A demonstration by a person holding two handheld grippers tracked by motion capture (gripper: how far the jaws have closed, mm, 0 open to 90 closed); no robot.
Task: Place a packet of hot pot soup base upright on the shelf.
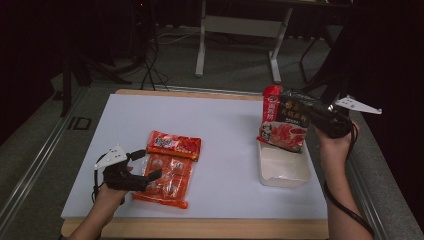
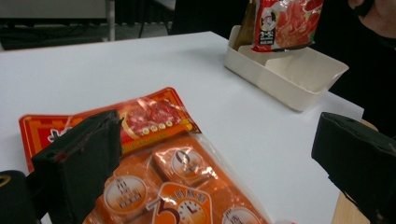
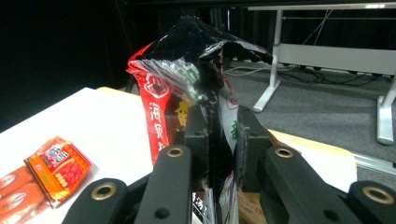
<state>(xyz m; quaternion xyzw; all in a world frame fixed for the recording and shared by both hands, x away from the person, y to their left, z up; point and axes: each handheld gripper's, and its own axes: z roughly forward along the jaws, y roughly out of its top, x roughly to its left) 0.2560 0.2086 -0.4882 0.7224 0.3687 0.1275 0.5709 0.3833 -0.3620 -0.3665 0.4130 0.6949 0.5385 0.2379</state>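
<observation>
— What is carrying everything, and where are you working on it?

— I'm working over the white desk, my hands coming in at its near edge. Toward the right edge the cream bin is sitting, its long side running along that edge.

— And what are you gripping?

— In my right gripper I'm holding the red and black pouch — the jaws are clamped on its side, with the film crumpling between them in the right gripper view. I'm keeping the pouch upright over the far end of the bin; its lower edge is hanging at the bin's rim, and I cannot tell whether it is touching the bottom.

— What about your left side?

— My left gripper is hovering near the near-left corner of the desk with its jaws spread wide, gripping nothing. Between them the orange packet is lying flat — its red header pointing toward the far edge, its clear part showing round blocks inside. In the left gripper view the packet is running under my left jaw, while my right jaw is standing well apart from it over bare desk.

— How far apart are the two packs?

— They are well apart: the orange one left of the middle, the pouch by the right edge.
</observation>
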